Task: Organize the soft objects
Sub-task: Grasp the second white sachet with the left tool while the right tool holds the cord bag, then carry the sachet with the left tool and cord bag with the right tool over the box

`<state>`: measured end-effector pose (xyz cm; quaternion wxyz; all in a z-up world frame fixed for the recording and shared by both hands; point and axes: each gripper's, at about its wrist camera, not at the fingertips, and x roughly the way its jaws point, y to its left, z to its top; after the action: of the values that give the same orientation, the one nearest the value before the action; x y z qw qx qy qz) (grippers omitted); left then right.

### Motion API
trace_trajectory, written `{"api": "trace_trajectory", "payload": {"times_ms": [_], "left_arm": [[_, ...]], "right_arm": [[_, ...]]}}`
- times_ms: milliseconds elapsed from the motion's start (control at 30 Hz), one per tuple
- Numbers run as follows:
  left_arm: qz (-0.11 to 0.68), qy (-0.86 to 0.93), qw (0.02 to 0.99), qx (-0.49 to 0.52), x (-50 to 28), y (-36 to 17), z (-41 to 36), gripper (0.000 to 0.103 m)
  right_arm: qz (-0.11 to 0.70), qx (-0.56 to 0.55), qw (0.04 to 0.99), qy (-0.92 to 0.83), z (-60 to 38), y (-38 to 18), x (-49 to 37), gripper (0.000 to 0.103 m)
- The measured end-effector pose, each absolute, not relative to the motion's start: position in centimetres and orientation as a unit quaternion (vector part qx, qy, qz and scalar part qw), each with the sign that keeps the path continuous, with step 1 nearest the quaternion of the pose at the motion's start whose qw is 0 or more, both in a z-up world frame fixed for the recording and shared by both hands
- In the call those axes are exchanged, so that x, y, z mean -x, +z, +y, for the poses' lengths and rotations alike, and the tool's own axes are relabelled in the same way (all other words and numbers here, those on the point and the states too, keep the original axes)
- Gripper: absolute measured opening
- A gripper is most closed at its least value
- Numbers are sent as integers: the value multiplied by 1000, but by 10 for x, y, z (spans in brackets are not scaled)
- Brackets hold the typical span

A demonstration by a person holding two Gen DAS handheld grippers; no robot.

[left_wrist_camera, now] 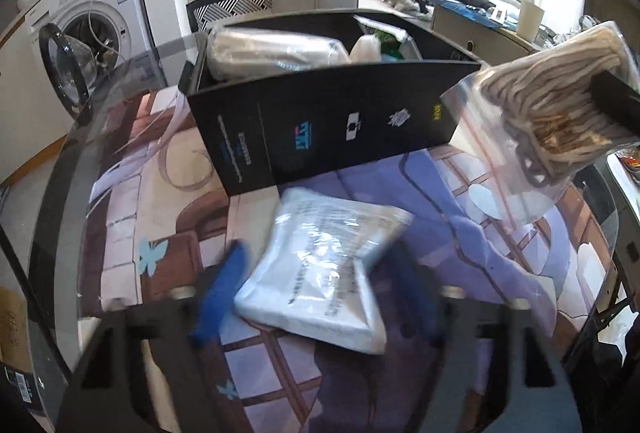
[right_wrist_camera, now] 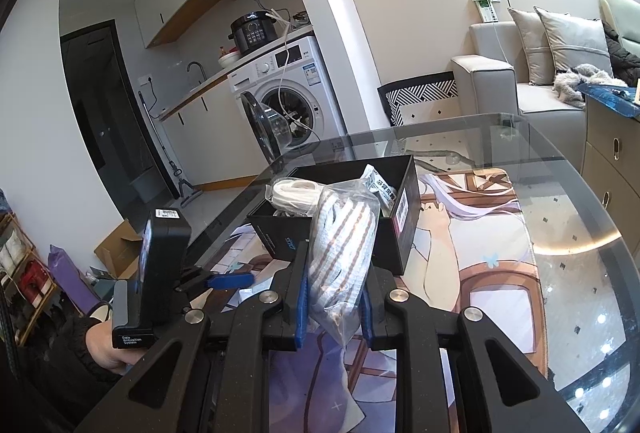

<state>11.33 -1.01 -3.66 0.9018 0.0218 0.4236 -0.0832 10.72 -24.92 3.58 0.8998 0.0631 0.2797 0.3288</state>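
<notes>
Landmark is the black box (left_wrist_camera: 320, 121), sitting open-topped on the printed mat (left_wrist_camera: 132, 201) on the glass surface (right_wrist_camera: 560, 161). Left of the box the mat is bare up to the curved glass edge, beyond which the floor and the washing machine (left_wrist_camera: 100, 17) sit lower, so that side is free but ends in a drop. Inside the box: a wrapped grey bundle (left_wrist_camera: 272, 51) fills the left half, smaller packets sit in the right half, so remaining room looks tight. Just in front of the box, the flat white packet (left_wrist_camera: 324, 273) lies on the mat, slightly tilted, between the blue fingers (left_wrist_camera: 224, 285) of the left gripper (left_wrist_camera: 320, 297); jaws partly open, pads look clear of the packet, though motion blur makes contact hard to rule out. Probably the next pick, lined up for a short lift over the box's near wall. Right of the box and above its rim, the right gripper (right_wrist_camera: 334, 309) is clamped narrow on the bagged striped cloth (right_wrist_camera: 344, 249), held high, presumably so the hanging bag clears the wall before the drop. Open mat continues right of the box to the round glass edge.
</notes>
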Motion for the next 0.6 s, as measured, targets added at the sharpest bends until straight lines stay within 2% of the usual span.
{"api": "trace_trajectory", "payload": {"times_ms": [33,133,333,600], "left_arm": [[423,-88,901,-22,-112,-36,-11,46],[420,-98,902,-30,-110,-35,-15,38],[421,-115,900,-10,-103,-29,-11,34],[401,-123,908,-3,-96,-15,-9,33]], "right_arm": [[280,-63,900,329,-249,36,-107,20],[280,-62,900,329,-249,34,-108,20],[278,-62,900,329,-250,34,-108,20],[273,-63,902,330,-252,37,-104,20]]}}
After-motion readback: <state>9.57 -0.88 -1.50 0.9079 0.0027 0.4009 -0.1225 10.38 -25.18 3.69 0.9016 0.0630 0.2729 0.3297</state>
